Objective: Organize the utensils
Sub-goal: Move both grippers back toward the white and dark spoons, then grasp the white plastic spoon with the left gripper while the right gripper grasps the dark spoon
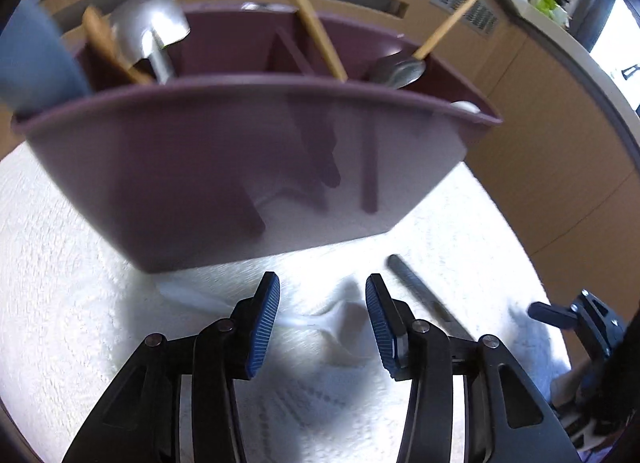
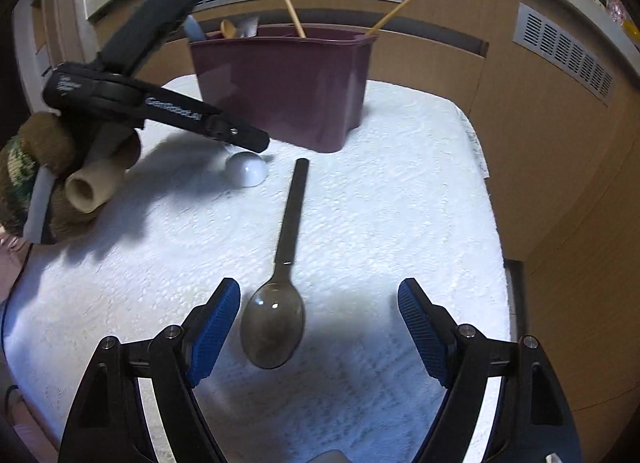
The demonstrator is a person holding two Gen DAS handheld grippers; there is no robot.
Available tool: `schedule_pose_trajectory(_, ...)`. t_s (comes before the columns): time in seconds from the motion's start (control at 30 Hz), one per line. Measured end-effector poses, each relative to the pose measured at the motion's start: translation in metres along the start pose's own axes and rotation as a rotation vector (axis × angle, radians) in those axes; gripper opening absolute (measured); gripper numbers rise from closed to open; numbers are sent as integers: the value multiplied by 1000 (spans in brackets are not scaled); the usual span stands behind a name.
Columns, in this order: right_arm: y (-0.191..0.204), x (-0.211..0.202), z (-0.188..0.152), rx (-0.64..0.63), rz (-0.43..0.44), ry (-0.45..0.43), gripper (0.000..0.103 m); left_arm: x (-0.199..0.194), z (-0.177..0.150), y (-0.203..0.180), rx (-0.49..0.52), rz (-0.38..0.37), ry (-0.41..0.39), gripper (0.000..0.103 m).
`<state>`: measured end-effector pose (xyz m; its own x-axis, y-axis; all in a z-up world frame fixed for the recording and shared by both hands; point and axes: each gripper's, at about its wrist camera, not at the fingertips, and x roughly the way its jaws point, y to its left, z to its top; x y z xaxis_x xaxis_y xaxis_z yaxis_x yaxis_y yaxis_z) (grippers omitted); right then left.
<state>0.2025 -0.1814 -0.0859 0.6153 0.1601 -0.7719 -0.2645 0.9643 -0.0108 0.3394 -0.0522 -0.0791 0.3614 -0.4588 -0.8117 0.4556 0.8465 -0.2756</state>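
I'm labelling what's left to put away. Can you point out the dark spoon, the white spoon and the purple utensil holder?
dark spoon [image 2: 273, 329]: right wrist view, on its bowl.
white spoon [image 2: 246, 169]: right wrist view, on its rounded bowl.
purple utensil holder [image 1: 224, 167]: left wrist view, on its front wall.

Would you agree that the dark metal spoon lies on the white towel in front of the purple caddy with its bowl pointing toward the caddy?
Not quite: the dark metal spoon does lie on the white towel in front of the purple caddy, but its handle points toward the caddy and its bowl toward the right claw, as the right wrist view shows.
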Motion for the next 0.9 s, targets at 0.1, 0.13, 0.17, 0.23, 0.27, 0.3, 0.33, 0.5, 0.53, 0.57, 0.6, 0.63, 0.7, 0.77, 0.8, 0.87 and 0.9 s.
schedule_pose_trajectory(0.1,4,-3,-2,-7,11,-5,80,-8,-9,6,-17,-28,10,46)
schedule_pose_trajectory(0.13,5,-5,-2,-8,14,-8,80,-11,-13,7,-22,-35,17,47)
schedule_pose_trajectory(0.17,6,-6,-3,-7,18,-10,80,-15,-19,8,-27,-38,26,47)
schedule_pose_trajectory(0.23,5,-8,-3,-4,20,-10,80,-24,-31,7,-31,-41,43,51)
schedule_pose_trajectory(0.27,4,-8,-3,-2,17,-11,80,-29,-39,5,-27,-42,54,52)
schedule_pose_trajectory(0.3,4,-8,-2,1,16,-10,80,-33,-46,3,-22,-40,64,56)
schedule_pose_trajectory(0.33,3,-8,-3,3,17,-8,80,-38,-55,0,-14,-35,73,59)
schedule_pose_trajectory(0.5,3,-5,-2,3,15,1,80,-56,-94,-21,45,-27,110,60)
schedule_pose_trajectory(0.53,3,-5,-2,2,16,3,80,-59,-98,-26,55,-13,104,60)
schedule_pose_trajectory(0.57,4,-5,-2,2,16,4,80,-61,-100,-30,62,1,96,60)
schedule_pose_trajectory(0.6,4,-5,-2,3,16,3,80,-63,-100,-34,67,21,81,60)
schedule_pose_trajectory(0.63,4,-6,-2,3,16,1,80,-65,-99,-37,69,46,64,60)
schedule_pose_trajectory(0.7,4,-8,-2,6,16,-3,80,-61,-89,-39,59,92,47,59)
schedule_pose_trajectory(0.77,4,-11,-3,9,15,-8,80,-53,-75,-36,34,117,49,55)
schedule_pose_trajectory(0.8,3,-13,-4,8,13,-11,80,-49,-70,-34,22,135,51,53)
schedule_pose_trajectory(0.87,3,-16,-6,2,6,-17,80,-41,-61,-32,19,154,62,52)
schedule_pose_trajectory(0.9,3,-17,-6,0,4,-20,80,-35,-58,-32,16,176,67,51)
